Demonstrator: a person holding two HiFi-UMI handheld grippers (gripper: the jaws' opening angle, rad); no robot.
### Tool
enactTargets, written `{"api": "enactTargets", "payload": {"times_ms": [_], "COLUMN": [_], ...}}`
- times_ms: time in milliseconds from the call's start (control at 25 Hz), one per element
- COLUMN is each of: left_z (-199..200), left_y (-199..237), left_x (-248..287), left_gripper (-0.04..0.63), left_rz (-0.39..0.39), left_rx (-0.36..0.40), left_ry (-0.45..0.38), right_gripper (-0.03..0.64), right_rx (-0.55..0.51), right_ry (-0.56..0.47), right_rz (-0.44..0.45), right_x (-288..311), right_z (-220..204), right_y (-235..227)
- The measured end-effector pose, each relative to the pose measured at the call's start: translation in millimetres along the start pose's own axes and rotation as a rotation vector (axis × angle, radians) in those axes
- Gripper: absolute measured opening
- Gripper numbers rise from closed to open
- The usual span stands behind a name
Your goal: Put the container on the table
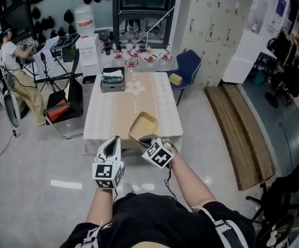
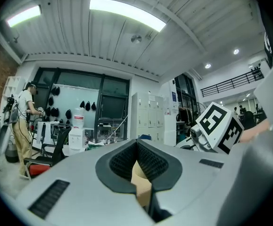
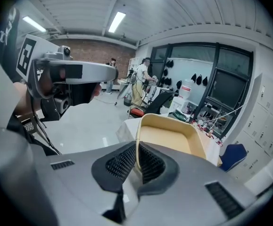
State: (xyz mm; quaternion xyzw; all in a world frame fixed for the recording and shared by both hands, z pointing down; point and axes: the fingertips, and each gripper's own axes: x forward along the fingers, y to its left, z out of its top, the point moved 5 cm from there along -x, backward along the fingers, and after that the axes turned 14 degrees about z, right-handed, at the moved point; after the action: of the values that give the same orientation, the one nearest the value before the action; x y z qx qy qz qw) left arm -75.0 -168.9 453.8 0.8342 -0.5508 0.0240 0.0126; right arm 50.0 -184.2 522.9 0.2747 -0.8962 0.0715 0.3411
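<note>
Right hand-held gripper (image 1: 146, 138) is clamped on the near wall of the tan container (image 1: 143, 124); the right gripper view shows the rim pinched edge-on between the ribbed pads, with the open tray running away toward 1 o'clock (image 3: 171, 142). From the head view the container hangs tilted over the near right corner of the desk (image 1: 112, 112), at 12 o'clock from your right wrist. Whether its far edge touches the cloth I can't tell. Left hand-held gripper (image 1: 113, 140) sits just beside it at 8 o'clock, jaws together on a tan strip (image 2: 141, 182); what that strip belongs to is not readable. Step in hand, as I judge it: carry forward and set down. You hold a thin wall by one edge, so the tray will want to swing; level it first by dropping your wrist, then move toward 12 o'clock until the whole base is over the cloth, well inside the edge. The middle of the desk is bare; the grey box (image 1: 112, 80) at the far end, 11 o'clock, is well apart and no obstacle. Lower until the base lies flat, then part the jaws and draw back toward 6 o'clock along the wall, not upward, so the pads don't lift the rim. Hold the left one clear.
</note>
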Motion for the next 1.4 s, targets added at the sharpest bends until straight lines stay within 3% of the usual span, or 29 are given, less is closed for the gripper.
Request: {"api": "enactTargets", "payload": {"times_ms": [320,680,1040,1400], "left_z": [27,16,11,0], "left_y": [89,117,112,123], "left_x": [147,249,296,299], "left_gripper": [0.011,0.011,0.011,0.011], "left_rz": [-0.019,0.064,0.117,0.142], "left_rx": [0.013,-0.011,0.014,0.033], "left_ry": [0.009,0.047,0.058,0.066], "right_gripper": [0.032,0.031,0.032,0.032], "right_rx": [0.036,0.025,-0.033,0.024], "right_ry": [-0.002,0.017,0.066,0.100], "right_rz": [-0.011,0.027,0.078,0.091], "right_x": [77,128,169,229], "right_z": [74,77,73,44], "right_y": [-136,-239,-299,-324]}}
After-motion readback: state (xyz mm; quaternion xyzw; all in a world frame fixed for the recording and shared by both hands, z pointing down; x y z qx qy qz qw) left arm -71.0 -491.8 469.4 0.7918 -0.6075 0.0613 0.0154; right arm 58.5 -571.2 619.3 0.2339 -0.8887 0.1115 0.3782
